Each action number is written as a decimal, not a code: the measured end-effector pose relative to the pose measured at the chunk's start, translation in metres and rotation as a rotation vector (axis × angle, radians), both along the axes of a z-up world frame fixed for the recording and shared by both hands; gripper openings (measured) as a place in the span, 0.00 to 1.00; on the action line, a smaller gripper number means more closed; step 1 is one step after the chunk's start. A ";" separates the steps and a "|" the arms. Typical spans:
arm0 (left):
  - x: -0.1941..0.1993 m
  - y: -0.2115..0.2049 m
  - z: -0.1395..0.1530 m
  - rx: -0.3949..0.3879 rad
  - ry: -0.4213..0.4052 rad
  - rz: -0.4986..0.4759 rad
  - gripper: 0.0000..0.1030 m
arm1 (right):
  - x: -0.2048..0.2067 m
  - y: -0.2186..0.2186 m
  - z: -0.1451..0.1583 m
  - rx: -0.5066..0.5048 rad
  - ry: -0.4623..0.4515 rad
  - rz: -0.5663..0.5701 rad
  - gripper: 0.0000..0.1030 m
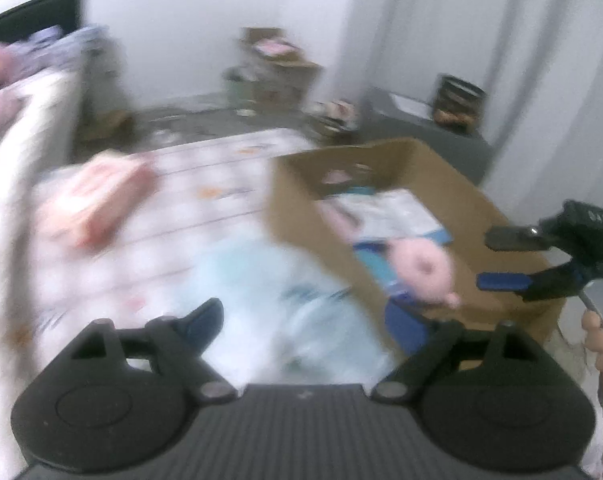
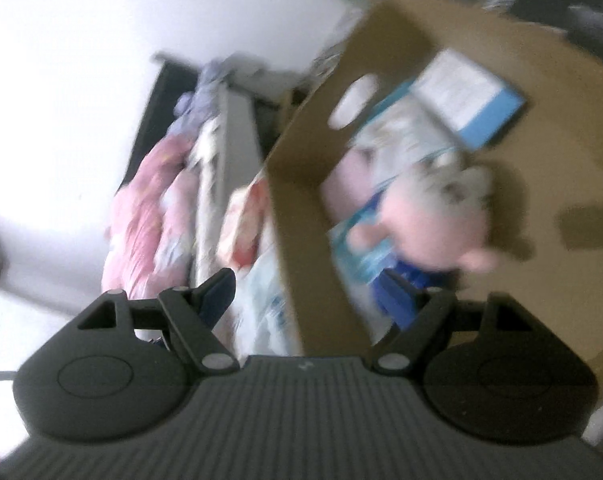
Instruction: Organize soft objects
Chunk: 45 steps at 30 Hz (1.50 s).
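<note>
Both views are blurred. Nearest in the left wrist view, the left gripper [image 1: 305, 320] has its 2 blue-tipped fingers spread wide with nothing between them, so it is released. Just beyond the fingers a pale blue soft item [image 1: 269, 292] lies on a bed sheet [image 1: 189, 200] printed with a white check pattern. To its right stands an open cardboard box [image 1: 301, 208], touching or nearly touching the blue item. Inside the box a pink plush toy [image 1: 425, 272] lies on top of flat blue and white packages [image 1: 393, 212]. At the right edge of this view the right gripper [image 1: 501, 260] reaches over the box rim, its 2 fingers apart and holding nothing, with the person's fingers [image 1: 599, 340] wrapped on the handle below it. Further left on the sheet sits a pink and white soft bundle [image 1: 97, 204]. Beyond the bed, small boxes [image 1: 277, 68] stand against a white wall, too blurred to tell their contents. In the right wrist view, which is rolled sideways, the right gripper [image 2: 309, 296] is likewise open and empty, its fingers straddling the near wall of the cardboard box [image 2: 301, 160]. The pink plush toy [image 2: 433, 220] rests inside, just past the right finger, on the blue and white packages [image 2: 461, 96]. Outside the box, pink bedding [image 2: 141, 216] is heaped farther off.
</note>
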<state>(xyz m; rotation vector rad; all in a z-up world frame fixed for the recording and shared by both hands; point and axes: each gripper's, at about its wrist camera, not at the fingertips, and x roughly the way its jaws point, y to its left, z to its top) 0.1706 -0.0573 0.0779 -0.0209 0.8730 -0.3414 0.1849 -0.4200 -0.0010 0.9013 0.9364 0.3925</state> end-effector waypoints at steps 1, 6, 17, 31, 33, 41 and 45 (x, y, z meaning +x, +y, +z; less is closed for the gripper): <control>-0.011 0.015 0.000 -0.001 -0.003 0.035 0.86 | -0.001 0.013 0.000 0.001 -0.001 0.037 0.77; -0.073 0.083 -0.009 -0.007 -0.006 0.197 0.86 | -0.005 0.087 -0.003 0.018 0.006 0.244 0.77; -0.169 0.140 -0.066 0.032 0.023 0.401 0.77 | -0.052 0.233 -0.033 0.039 0.061 0.588 0.77; -0.190 0.140 -0.105 0.063 -0.025 0.423 0.48 | -0.081 0.266 -0.097 -0.041 0.177 0.570 0.53; -0.184 0.139 -0.105 0.065 -0.029 0.405 0.43 | -0.079 0.268 -0.096 -0.065 0.160 0.550 0.50; -0.121 0.140 -0.100 0.195 -0.031 0.181 0.50 | -0.070 0.267 -0.111 -0.110 0.164 0.528 0.48; -0.085 0.139 -0.111 0.325 -0.005 0.012 0.62 | -0.072 0.269 -0.118 -0.113 0.189 0.564 0.50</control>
